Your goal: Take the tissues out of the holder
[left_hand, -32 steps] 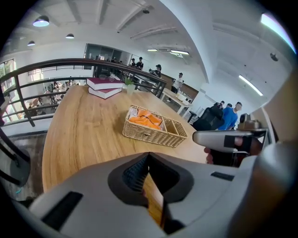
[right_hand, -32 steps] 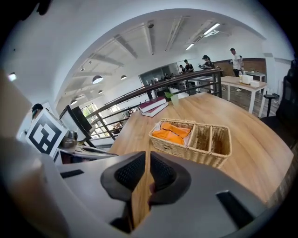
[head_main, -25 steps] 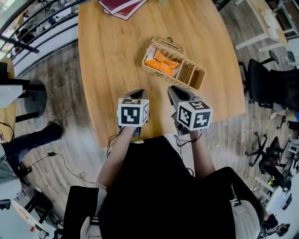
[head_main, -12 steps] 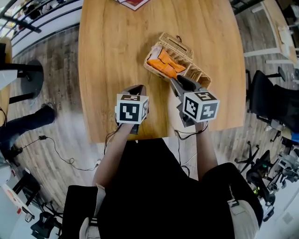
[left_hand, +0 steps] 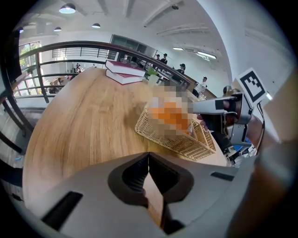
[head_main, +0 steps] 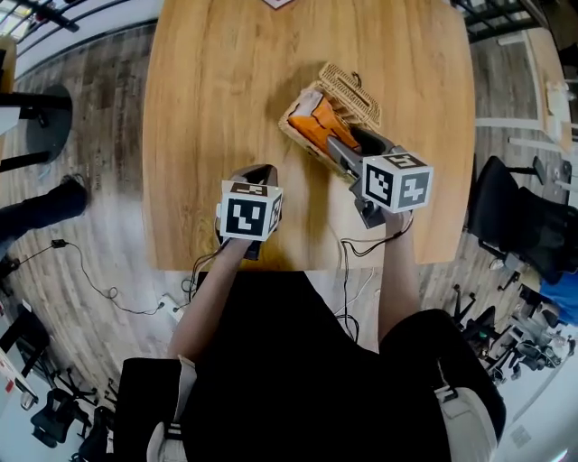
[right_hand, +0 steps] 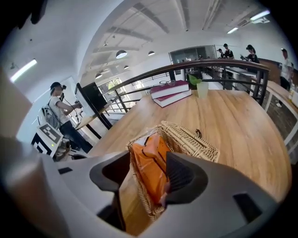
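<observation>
The basket (head_main: 354, 90) sits right of the table's (head_main: 217, 90) middle. Bare wood lies open to its left and toward the near edge, where the left gripper (head_main: 257, 171) hangs clenched and empty. The right gripper (head_main: 339, 149), jaws just opening, straddles the basket's near end. The orange tissues (head_main: 312, 122) lie inside between them, seemingly untouched. In the head view its body hides that end, and the books (right_hand: 170, 93) are cut off.

Head view: right gripper (head_main: 341, 144), jaws just opening, covered the basket's (head_main: 354, 84) near half. Book (head_main: 278, 3) was cropped at the top edge. Left gripper view: orange pack (left_hand: 171, 116) was pixelated. Right gripper view: pack sat between the jaws, pad contact unclear.
</observation>
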Action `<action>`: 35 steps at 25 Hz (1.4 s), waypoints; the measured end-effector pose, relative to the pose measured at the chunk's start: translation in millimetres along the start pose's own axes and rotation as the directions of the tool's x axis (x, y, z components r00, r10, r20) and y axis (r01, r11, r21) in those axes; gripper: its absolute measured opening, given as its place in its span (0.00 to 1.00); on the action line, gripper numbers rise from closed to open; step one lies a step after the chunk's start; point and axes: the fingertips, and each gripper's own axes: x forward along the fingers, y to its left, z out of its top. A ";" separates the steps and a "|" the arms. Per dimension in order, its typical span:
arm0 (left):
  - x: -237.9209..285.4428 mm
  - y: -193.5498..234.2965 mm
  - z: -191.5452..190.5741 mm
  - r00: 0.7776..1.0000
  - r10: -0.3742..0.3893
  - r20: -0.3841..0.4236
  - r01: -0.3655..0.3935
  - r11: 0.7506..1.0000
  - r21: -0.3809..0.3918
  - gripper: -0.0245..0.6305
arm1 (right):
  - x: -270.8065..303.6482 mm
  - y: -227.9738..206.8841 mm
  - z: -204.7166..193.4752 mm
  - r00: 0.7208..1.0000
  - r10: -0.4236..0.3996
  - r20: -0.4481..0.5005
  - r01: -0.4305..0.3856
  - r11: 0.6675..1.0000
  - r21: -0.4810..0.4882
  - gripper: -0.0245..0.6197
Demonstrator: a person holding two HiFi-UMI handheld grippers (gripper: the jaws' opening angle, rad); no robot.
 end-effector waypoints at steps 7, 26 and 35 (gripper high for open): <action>7.1 9.7 -7.0 1.000 -0.008 -0.002 0.008 0.998 -0.055 0.06 | 26.0 -7.4 -1.7 0.981 0.064 -0.183 -0.077 0.995 -0.063 0.45; 4.9 49.9 -11.4 1.000 -0.001 -0.013 -0.001 0.993 -0.115 0.06 | 68.7 -17.4 -17.9 0.934 0.011 -0.358 -0.054 0.992 -0.113 0.28; 0.6 57.8 -12.6 1.000 -0.008 -0.014 0.006 0.994 -0.110 0.06 | 66.4 -18.6 -16.7 0.937 -0.023 -0.348 -0.012 0.995 -0.097 0.12</action>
